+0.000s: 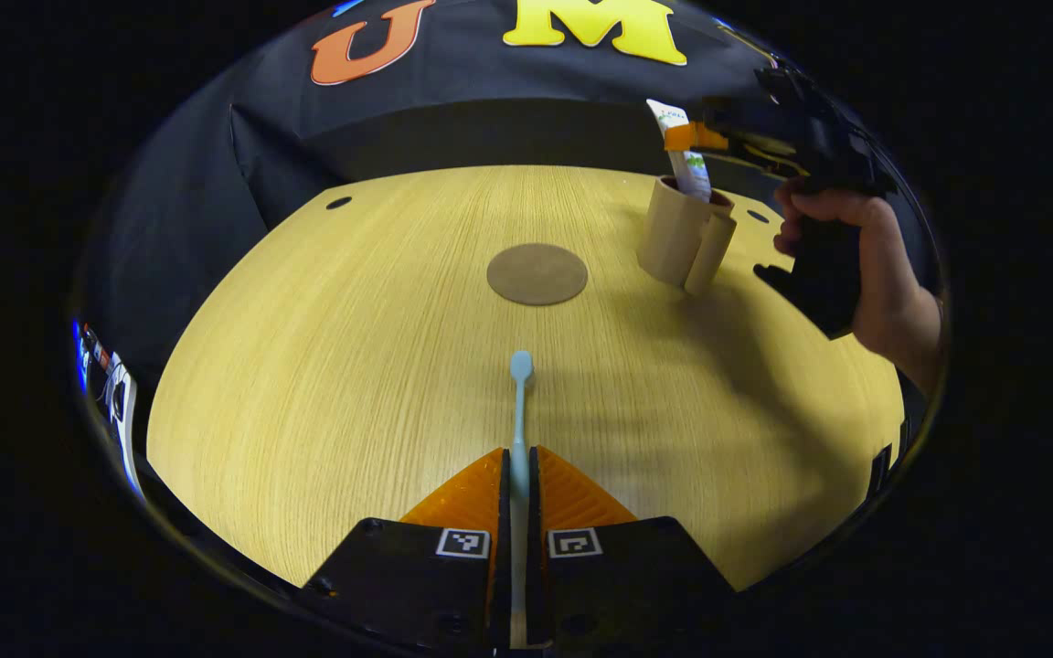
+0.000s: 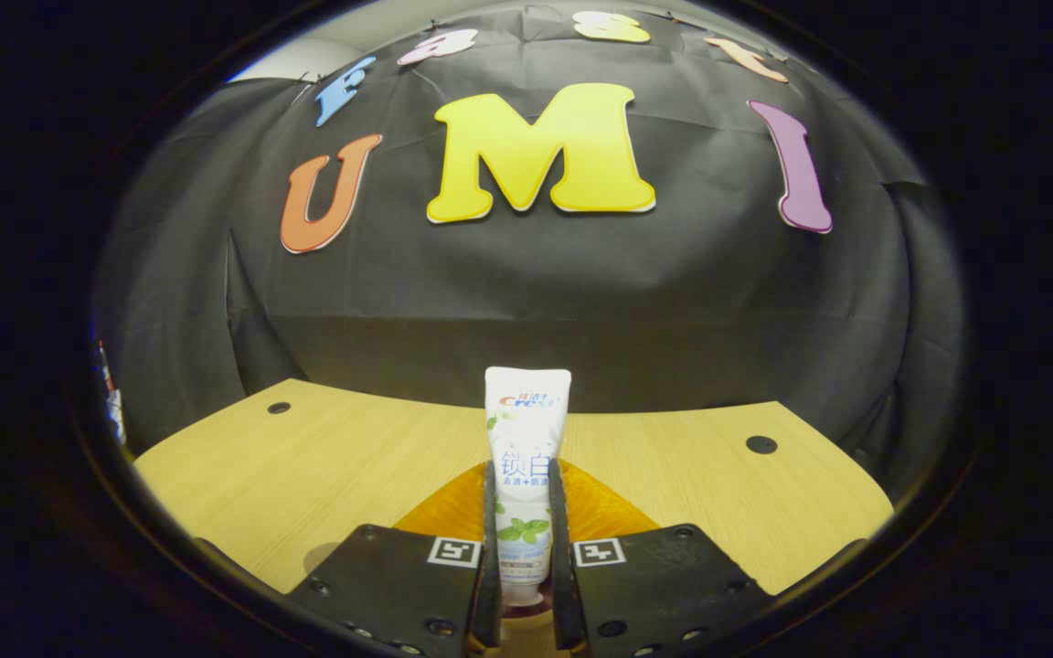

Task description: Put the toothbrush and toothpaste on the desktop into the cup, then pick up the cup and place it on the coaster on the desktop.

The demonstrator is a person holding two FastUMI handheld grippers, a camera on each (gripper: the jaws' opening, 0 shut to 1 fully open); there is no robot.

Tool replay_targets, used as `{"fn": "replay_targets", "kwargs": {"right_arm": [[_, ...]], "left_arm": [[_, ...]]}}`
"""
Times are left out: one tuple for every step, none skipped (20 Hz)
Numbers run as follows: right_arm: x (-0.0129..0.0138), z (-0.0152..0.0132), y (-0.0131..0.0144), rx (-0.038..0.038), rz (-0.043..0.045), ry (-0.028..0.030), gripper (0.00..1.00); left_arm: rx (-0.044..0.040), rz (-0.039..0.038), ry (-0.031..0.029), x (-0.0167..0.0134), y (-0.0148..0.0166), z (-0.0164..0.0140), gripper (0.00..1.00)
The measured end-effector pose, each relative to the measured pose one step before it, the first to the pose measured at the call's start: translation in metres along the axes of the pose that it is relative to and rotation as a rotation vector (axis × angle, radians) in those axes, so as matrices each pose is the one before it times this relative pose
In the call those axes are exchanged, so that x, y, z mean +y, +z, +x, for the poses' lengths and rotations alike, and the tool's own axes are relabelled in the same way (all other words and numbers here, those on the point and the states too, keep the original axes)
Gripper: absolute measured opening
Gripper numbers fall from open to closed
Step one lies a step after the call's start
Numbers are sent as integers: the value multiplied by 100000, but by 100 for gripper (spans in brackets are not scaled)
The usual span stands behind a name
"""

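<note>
one toothbrush (image 1: 519, 402), one toothpaste (image 2: 525, 457), one cup (image 1: 673, 233), one coaster (image 1: 537, 274)

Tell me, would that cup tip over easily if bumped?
Probably. The cup looks tall, narrow and light, perhaps cardboard. The toothpaste sticks out above its rim, which may make it top-heavy. Its side handle could catch a passing tool.

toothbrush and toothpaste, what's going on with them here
A person is working with a hand-held gripper in each hand. The left hand-held gripper is shut on the toothbrush, its handle between the fingers and its head pointing toward the coaster. The right hand-held gripper is shut on the toothpaste; in the left gripper view the tube's lower end is inside the cup, with the gripper above the rim. The cup stands on the table beside the coaster, not on it.
</note>
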State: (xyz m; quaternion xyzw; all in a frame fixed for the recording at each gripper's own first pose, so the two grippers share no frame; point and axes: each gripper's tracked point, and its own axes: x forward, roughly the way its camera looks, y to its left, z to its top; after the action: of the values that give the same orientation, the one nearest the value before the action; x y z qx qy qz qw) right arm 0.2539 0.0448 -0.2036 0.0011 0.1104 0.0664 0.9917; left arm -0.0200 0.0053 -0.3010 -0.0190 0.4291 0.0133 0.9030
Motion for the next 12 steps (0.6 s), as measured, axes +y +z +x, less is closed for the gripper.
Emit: {"fn": "replay_targets", "kwargs": {"right_arm": [[74, 96, 4, -558, -419, -47, 23], [108, 6, -77, -317, -429, 274, 22], [80, -34, -80, -300, -148, 54, 22], [44, -160, -233, 26, -52, 13, 22], [45, -74, -257, 239, -68, 118, 22], [-18, -146, -274, 287, 64, -75, 25], [18, -83, -212, -254, 165, 104, 28], [36, -216, 4, -232, -94, 136, 30], [76, -281, -97, 63, -326, 302, 33], [101, -234, 64, -876, -202, 206, 33], [21, -72, 138, -770, -412, 81, 37], [142, -198, 101, -519, -286, 126, 41]], "left_arm": [[-2198, -210, -560, -227, 677, -250, 9], [-2350, -405, -367, -58, 887, -342, 9], [-2299, -407, -256, -86, 907, -266, 9], [-2149, -431, -215, 13, 1069, -329, 9], [-2057, -557, -433, 2, 1083, -174, 9], [-2095, -580, -321, 77, 1148, -217, 9], [-2160, -282, -166, 127, 1164, -124, 9], [-2073, 96, 30, 112, 1015, 3, 9], [-2073, 397, 101, 285, 872, 42, 9], [-1683, 521, 144, 232, 746, 23, 9], [-1008, 651, 535, 253, 483, 11, 9], [-1112, 396, 406, 199, 262, 104, 9]]}}
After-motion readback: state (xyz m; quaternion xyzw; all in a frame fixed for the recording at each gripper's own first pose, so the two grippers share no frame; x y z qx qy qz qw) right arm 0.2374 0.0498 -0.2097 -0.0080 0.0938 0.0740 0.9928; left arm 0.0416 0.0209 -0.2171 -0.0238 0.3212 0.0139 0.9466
